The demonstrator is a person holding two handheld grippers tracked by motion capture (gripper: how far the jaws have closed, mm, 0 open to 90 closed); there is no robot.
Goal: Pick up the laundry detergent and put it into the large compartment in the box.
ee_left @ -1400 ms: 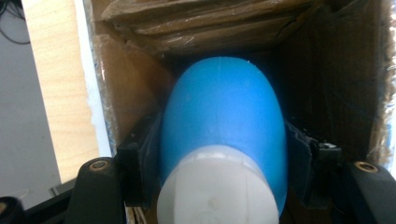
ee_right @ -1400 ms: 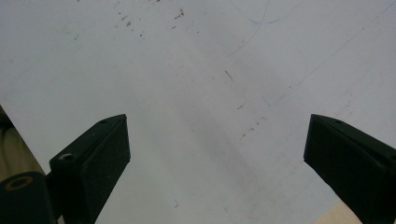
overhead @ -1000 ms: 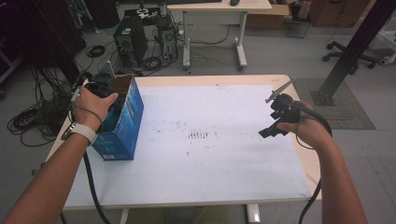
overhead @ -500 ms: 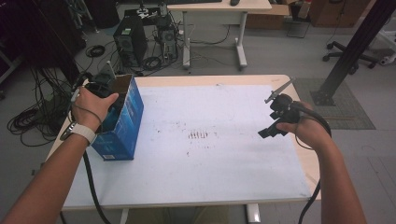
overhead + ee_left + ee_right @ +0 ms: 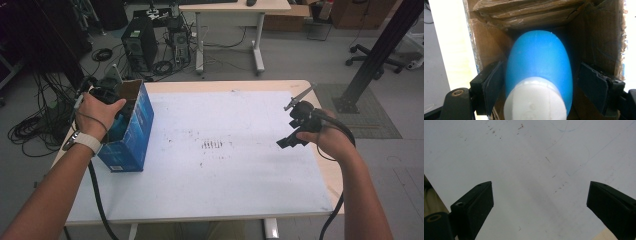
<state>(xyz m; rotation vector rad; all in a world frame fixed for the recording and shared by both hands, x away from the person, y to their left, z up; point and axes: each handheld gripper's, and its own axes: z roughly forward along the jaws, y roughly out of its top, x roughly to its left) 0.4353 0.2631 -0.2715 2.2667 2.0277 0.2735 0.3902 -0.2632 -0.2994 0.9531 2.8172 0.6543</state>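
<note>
Blue plastic bottle with white cap [image 5: 539, 75] seated deep inside blue cardboard box [image 5: 131, 134] at table's left edge, apparently just deposited. Left gripper [image 5: 541, 87] reached into box mouth, jaws just opened, pads clear of bottle. Right gripper [image 5: 541, 205] held idle over white table [image 5: 240, 190], jaws spread, nothing between.
</note>
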